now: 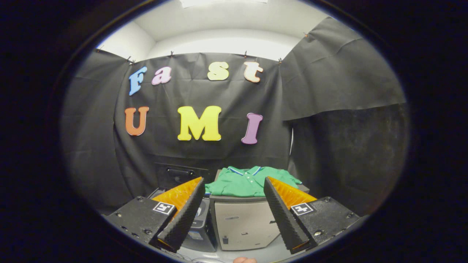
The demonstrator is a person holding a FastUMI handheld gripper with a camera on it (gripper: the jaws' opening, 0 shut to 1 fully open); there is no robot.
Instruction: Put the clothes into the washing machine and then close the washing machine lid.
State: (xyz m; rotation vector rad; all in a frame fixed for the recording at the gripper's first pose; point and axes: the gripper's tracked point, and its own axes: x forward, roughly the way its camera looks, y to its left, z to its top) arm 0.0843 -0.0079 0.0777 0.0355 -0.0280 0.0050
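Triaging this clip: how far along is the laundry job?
Nothing looks done. The green shirt lies folded on the pale cabinet, beyond the fingers. The hand-held gripper is open and empty. The dark machine sits left of the cabinet. Left: grab the shirt, load it, close the lid.

A green polo shirt (252, 180) with a white-and-blue striped collar lies folded flat, collar toward the back wall, on top of a pale box-shaped cabinet (243, 223). Just beside the cabinet stands the dark washing machine (199, 219), its lid (179, 174) raised upright at the back, partly hidden by a finger
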